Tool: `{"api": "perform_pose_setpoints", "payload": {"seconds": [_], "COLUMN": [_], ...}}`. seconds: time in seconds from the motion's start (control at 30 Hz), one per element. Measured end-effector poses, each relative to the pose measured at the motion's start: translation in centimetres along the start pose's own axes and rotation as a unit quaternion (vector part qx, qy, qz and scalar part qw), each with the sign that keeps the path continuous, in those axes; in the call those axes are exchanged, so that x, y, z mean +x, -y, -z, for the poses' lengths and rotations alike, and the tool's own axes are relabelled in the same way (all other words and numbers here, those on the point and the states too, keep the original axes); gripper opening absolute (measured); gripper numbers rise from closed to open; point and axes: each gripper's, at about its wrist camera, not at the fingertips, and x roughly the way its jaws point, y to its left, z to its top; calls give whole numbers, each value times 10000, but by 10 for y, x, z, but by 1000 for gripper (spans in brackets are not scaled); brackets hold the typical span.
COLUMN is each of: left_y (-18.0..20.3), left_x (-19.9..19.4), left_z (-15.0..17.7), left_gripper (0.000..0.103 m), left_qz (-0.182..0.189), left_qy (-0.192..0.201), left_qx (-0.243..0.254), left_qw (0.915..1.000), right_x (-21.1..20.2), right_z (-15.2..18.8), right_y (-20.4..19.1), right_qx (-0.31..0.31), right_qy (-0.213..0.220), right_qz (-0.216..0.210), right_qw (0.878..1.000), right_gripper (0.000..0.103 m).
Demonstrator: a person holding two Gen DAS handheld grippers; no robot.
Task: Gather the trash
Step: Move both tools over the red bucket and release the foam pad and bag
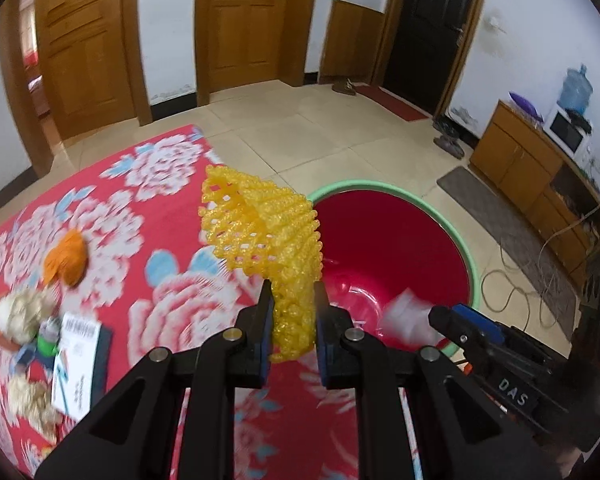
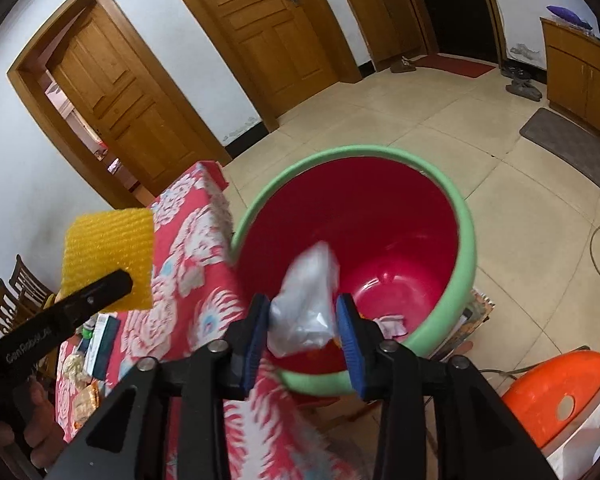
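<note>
My left jaws (image 1: 292,300): clamped on yellow foam net (image 1: 268,232), just beside red bin (image 1: 470,264) rim. My right jaws (image 2: 303,312): parted around clear plastic bag (image 2: 306,304), above bin's mouth; grip uncertain.

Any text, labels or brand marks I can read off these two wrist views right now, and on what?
"DAS": white label on the right claw's body.
"GenRobot_AI", partly blurred, my best reading: side of the left claw's finger.
Printed white booklet on the floral tablecloth: too blurred to read.
</note>
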Motion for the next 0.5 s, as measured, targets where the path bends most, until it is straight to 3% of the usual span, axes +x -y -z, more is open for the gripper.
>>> {"api": "perform_pose_setpoints", "payload": {"seconds": [0.43, 0.5], "left_y": [42, 44], "left_x": [44, 48], "left_z": [-21, -22], "left_gripper": [16, 21], "left_qz": [211, 296], "left_qy": [-240, -271], "left_qx": [374, 350], "left_qw": [9988, 9986], "right_x": [-13, -14], "right_z": [-8, -7], "right_y": [31, 32], "right_qx": [372, 365], "right_qy": [234, 228], "right_qz": [267, 297], "right_qw": [9987, 9986], "right_gripper": [60, 61]}}
